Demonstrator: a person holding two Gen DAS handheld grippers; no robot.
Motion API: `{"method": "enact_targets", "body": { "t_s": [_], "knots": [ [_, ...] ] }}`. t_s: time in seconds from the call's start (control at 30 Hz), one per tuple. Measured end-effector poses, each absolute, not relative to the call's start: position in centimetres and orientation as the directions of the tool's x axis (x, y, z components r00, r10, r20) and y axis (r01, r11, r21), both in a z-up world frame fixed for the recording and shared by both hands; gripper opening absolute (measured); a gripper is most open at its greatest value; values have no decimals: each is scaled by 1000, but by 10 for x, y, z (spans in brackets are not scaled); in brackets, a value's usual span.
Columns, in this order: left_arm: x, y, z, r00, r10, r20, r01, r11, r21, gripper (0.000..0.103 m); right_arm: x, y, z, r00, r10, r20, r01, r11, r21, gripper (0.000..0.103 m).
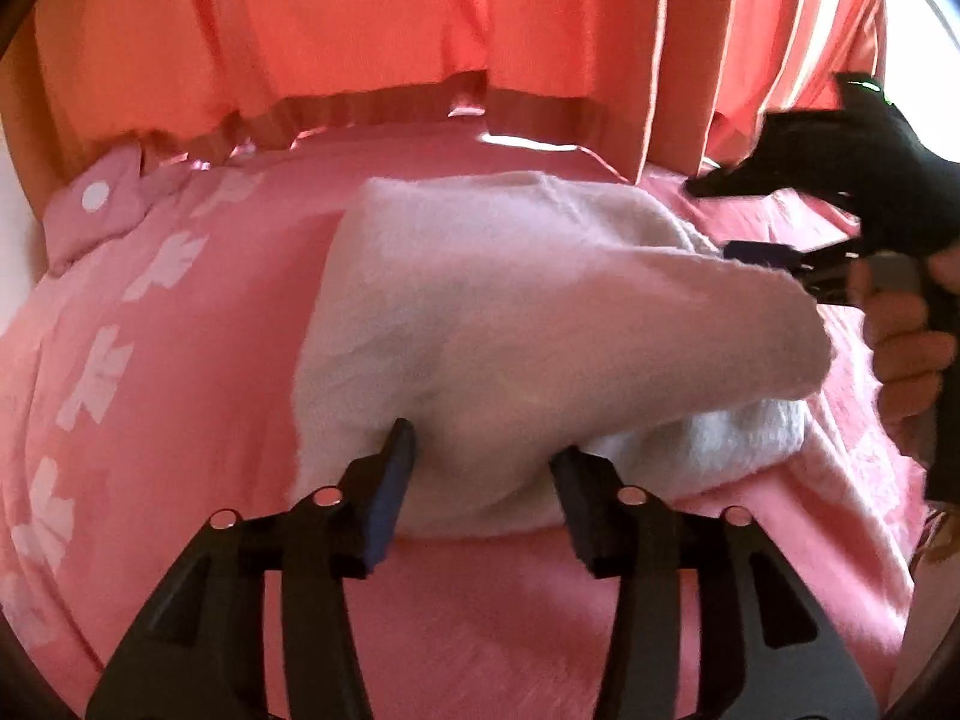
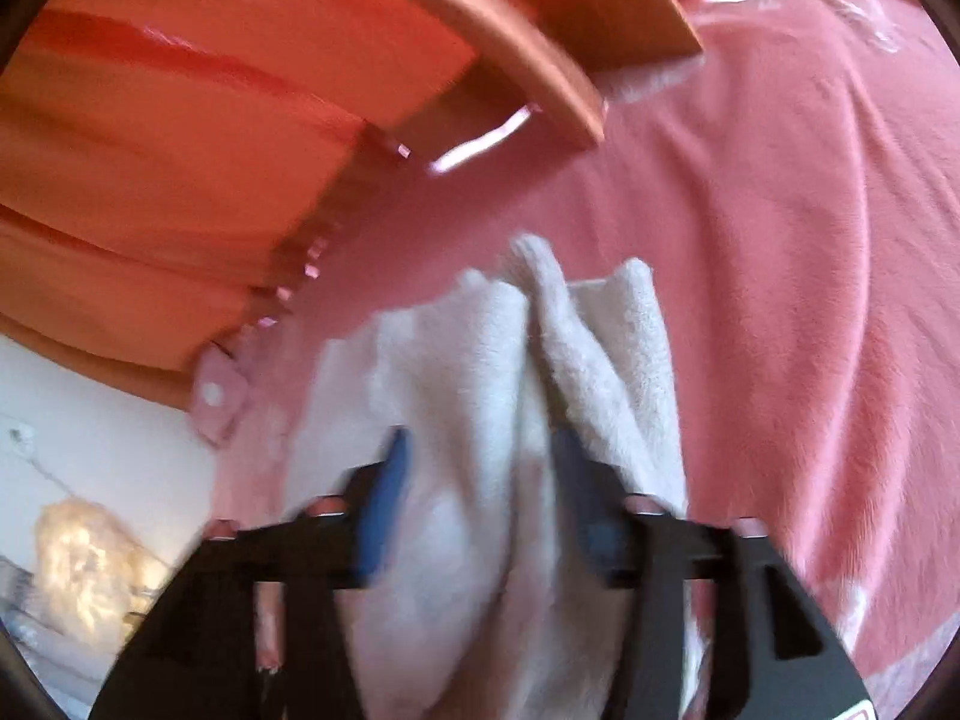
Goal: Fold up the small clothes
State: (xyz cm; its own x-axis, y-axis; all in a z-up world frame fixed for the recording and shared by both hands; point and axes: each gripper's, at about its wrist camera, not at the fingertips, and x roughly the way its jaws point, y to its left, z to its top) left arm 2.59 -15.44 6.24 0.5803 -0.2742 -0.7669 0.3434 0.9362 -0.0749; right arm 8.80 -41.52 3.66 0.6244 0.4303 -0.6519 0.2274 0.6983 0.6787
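A white fluffy cloth [image 1: 516,312] lies partly folded on a pink bedspread [image 1: 198,372]. My left gripper [image 1: 483,456] is open, its jaws wide apart at the cloth's near edge, with the cloth bulging between them. My right gripper [image 2: 474,450] has its jaws apart with bunched white cloth [image 2: 540,348] filling the gap and hanging below; the view is blurred. In the left wrist view the right gripper [image 1: 774,255] sits at the cloth's far right edge, held by a hand [image 1: 906,348].
Orange curtains [image 1: 360,30] hang along the far side of the bed. A pink pillow with white dots [image 1: 102,210] lies at the far left. The bedspread has white flower prints [image 1: 96,372]. A white wall and a yellowish object [image 2: 84,576] show at lower left in the right wrist view.
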Motion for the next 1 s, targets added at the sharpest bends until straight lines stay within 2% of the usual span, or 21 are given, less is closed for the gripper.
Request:
{"method": "enact_targets", "body": {
  "t_s": [0.07, 0.13, 0.23, 0.37, 0.5, 0.53, 0.67, 0.77, 0.87, 1.0],
  "knots": [
    [25, -139, 64, 577, -278, -768, 331, 939, -92, 62, 75, -408, 32, 601, 475, -643, 201, 689, 696, 64],
    [24, -124, 63, 595, -237, -768, 305, 951, -57, 71, 62, -398, 18, 565, 501, -656, 212, 680, 701, 66],
    [29, -106, 51, 584, -196, -788, 272, 962, -38, 71, 43, -382, -1, 517, 559, -649, 208, 653, 728, 66],
    [36, -94, 34, 537, -233, -811, 248, 962, -112, 71, 29, -370, -8, 534, 573, -621, 218, 617, 756, 66],
    [29, -98, 36, 539, -280, -794, 297, 946, -132, 72, 31, -368, -10, 574, 542, -613, 256, 592, 764, 66],
    [27, -100, 36, 543, -275, -794, 308, 944, -117, 73, 29, -369, -10, 583, 534, -613, 263, 590, 764, 65],
    [30, -105, 32, 528, -262, -808, 338, 938, -83, 73, 20, -368, -4, 631, 475, -614, 275, 603, 749, 51],
    [31, -110, 34, 530, -247, -811, 343, 937, -61, 75, 14, -369, -5, 653, 463, -600, 285, 583, 761, 50],
    [27, -111, 37, 534, -245, -809, 332, 941, -66, 84, 10, -370, -9, 652, 457, -605, 298, 579, 759, 50],
    [20, -113, 41, 530, -255, -809, 310, 946, -94, 84, 12, -360, -3, 658, 424, -622, 287, 622, 728, 47]
  ]
}}
